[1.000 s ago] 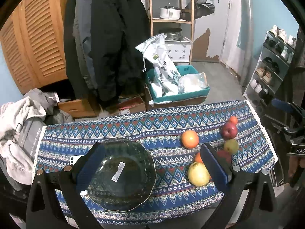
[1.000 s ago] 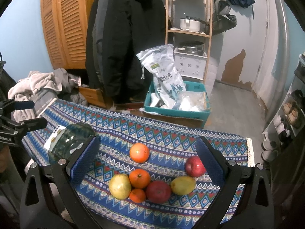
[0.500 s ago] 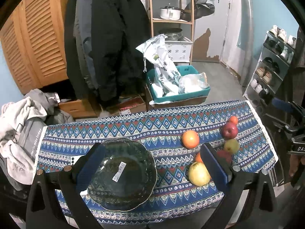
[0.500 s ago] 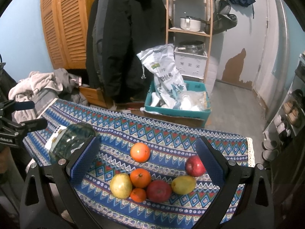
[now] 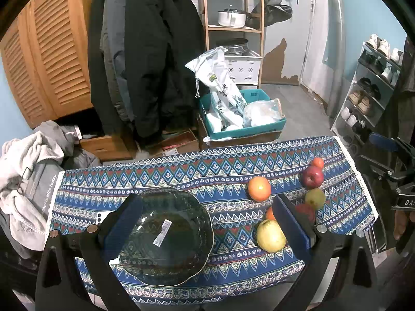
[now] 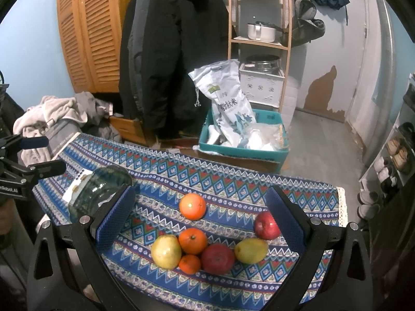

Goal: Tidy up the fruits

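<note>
Left gripper [image 5: 207,229]: fingers [image 5: 124,223] spread wide, grasping nothing, hovering above the glass bowl [image 5: 166,235]. The bowl sits on the left part of the bench [image 5: 155,176], on the patterned blue cloth; it holds no fruit, only a white label stuck to it.

Right gripper [image 6: 199,219]: fingers [image 6: 284,217] likewise spread wide and unloaded, hovering over the fruit group on the right part of the bench.

Fruit, all lying loose on the cloth, well apart from the bowl:
- large orange [image 6: 192,206], alone, farthest from the camera;
- second orange [image 6: 193,241], touching the yellow pear [image 6: 166,251];
- small tangerine [image 6: 189,263], just below that orange;
- red apple [image 6: 218,258], beside the tangerine;
- yellow-green pear [image 6: 251,250], to the right of that apple;
- second red apple [image 6: 267,225], near the right finger;
- one small orange fruit [image 5: 317,162] at the far edge, seen only in the left wrist view.

Progress, as a judgement: nothing is yet sorted. No fruit is lifted, none is in the bowl, and no finger touches anything. All of the work is left: each fruit has to be gripped and carried across to the bowl, presumably its destination.
</note>
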